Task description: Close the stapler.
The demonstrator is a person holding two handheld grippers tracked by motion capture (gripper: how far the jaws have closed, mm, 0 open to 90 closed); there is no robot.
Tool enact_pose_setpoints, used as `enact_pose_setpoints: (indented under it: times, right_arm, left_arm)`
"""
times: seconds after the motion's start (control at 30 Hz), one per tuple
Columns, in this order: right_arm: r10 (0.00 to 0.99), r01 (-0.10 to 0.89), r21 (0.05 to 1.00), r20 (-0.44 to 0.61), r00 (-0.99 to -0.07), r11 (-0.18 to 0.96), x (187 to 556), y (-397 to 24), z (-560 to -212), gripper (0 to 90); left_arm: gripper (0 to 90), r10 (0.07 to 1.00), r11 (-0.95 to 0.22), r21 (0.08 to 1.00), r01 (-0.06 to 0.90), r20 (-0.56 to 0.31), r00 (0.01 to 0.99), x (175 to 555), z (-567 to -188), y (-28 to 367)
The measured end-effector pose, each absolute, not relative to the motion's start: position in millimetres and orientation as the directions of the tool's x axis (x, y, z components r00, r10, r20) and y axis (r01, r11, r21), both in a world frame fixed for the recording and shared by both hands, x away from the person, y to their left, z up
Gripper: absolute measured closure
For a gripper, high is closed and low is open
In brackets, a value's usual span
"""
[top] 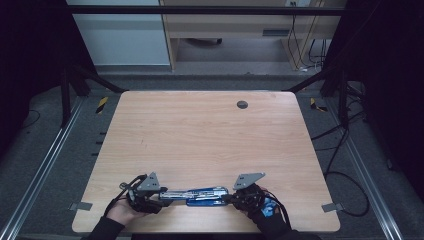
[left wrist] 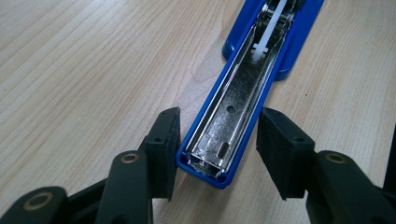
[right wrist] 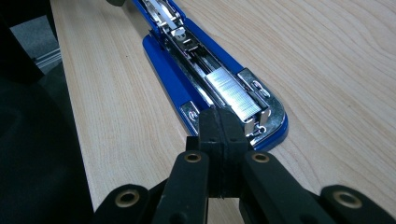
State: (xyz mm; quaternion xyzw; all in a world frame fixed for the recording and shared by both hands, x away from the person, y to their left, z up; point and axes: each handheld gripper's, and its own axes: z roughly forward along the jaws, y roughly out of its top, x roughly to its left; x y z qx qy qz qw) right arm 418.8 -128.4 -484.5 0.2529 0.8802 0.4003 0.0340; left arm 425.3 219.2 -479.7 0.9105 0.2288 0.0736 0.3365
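Lying opened flat near the table's (top: 200, 130) front edge, a stapler (left wrist: 233, 135) is straddled by the released left gripper (left wrist: 215, 149); the right gripper's (right wrist: 223, 140) jaws are clenched at its staple end.

opened stapler (top: 197, 194) on table (top: 200, 135) near edge, between left gripper (top: 161, 192) and right gripper (top: 231, 196).

A light wooden table (top: 200, 135) with rounded corners stands on a grey carpeted floor (top: 55, 165). A round grey cap (top: 242, 104) sits in the tabletop toward 12 o'clock. Metal rails (top: 45, 155) run along the floor at 9 and 3 o'clock. Beyond, at 12 o'clock, stands a wooden desk (top: 225, 25); black cables (top: 340, 145) trail at 3 o'clock. The room is dim.
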Motion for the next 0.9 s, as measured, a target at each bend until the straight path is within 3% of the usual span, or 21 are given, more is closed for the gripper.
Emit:
enact_pose_setpoints:
  times: [0.9]
  right_arm:
    - [0.467, 0.41, 0.714, 0.131, -0.874, 0.568, 419.3, -125.9, -486.2, 90.0]
  left_arm:
    - [51.2, 0.448, -0.678, 0.652, 0.339, 0.0, 0.894, 424.6, -470.7, 220.1]
